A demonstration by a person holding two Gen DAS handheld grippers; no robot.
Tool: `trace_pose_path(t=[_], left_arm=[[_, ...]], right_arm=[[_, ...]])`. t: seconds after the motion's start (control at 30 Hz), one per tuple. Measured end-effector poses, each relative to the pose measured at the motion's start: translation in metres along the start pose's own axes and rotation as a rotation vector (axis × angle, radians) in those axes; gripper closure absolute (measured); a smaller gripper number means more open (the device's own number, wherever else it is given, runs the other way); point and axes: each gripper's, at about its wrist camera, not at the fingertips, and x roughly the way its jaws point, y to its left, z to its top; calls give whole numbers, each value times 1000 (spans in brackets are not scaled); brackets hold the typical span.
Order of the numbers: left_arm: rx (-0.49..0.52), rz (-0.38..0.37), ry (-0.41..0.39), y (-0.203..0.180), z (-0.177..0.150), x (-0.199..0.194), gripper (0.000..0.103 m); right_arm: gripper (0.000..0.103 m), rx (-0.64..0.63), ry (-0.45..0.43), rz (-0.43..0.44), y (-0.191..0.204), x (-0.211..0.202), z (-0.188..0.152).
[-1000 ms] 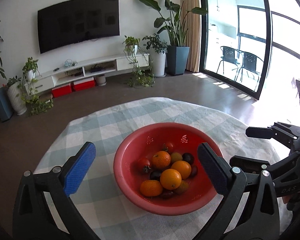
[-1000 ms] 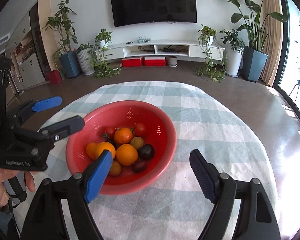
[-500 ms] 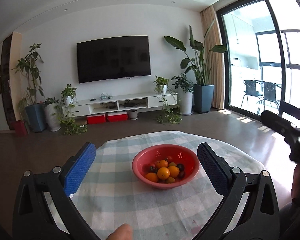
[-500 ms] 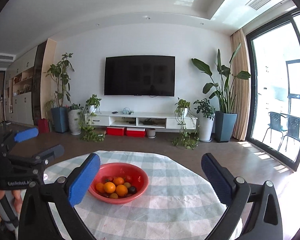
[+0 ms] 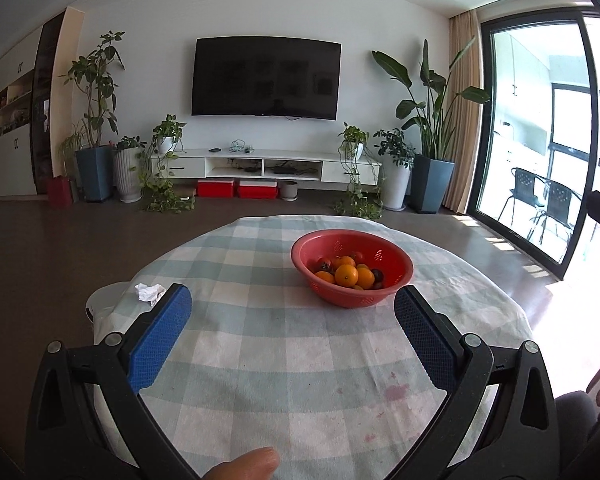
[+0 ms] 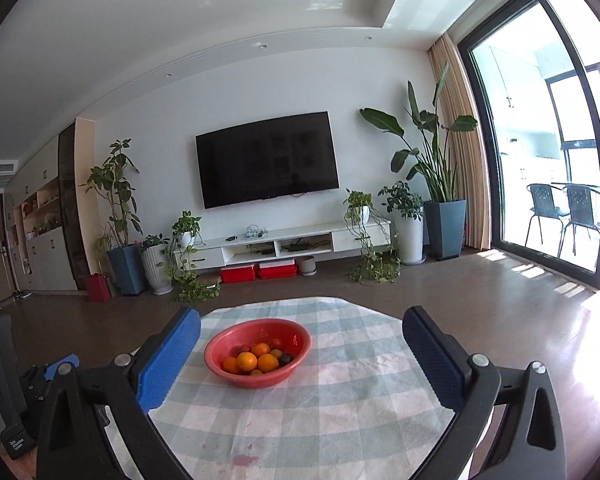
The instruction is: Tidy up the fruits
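Observation:
A red colander bowl (image 5: pixel 396 264) stands on the round table with a checked cloth (image 5: pixel 260 320). It holds several oranges (image 5: pixel 346 275), small red tomatoes and dark fruits. My left gripper (image 5: pixel 292 320) is open and empty, held back over the table's near side, well short of the bowl. In the right wrist view the bowl (image 6: pixel 292 332) with oranges (image 6: pixel 247 361) sits between my fingers' line of sight, far ahead. My right gripper (image 6: pixel 302 344) is open and empty, also well back from the bowl.
A crumpled white tissue (image 5: pixel 150 292) lies at the table's left edge, above a white stool (image 5: pixel 100 300). The cloth has reddish stains (image 5: pixel 396 392) near me. Beyond are a TV wall, potted plants and a glass door at the right.
Both grippers have pulled back and up from close over the bowl to well behind it. The bowl now looks small and far. Both stay open and empty.

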Motion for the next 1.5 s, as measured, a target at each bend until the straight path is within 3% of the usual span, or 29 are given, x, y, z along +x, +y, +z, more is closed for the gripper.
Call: trace_pose_path(t=[0.37,0.5,0.73,1.13,1.5], left_arm=[[25,56,114,-4,-15,34,0],[-7,35,180,1,-23,48,0],[26,49,223,-6,-32,60,0],[41,47,243,-12,-39,65,0],[39,44,243,-12,-39,65,0]], right_arm=[[0,-53,137,-50,7,9,-36],[0,-67,183,-60,10,20,-48],[0,-84,260,-51,18,34,-67],[0,-100,359,-62,21,43,-71],[0,-101,395,-54,24,43,-74]])
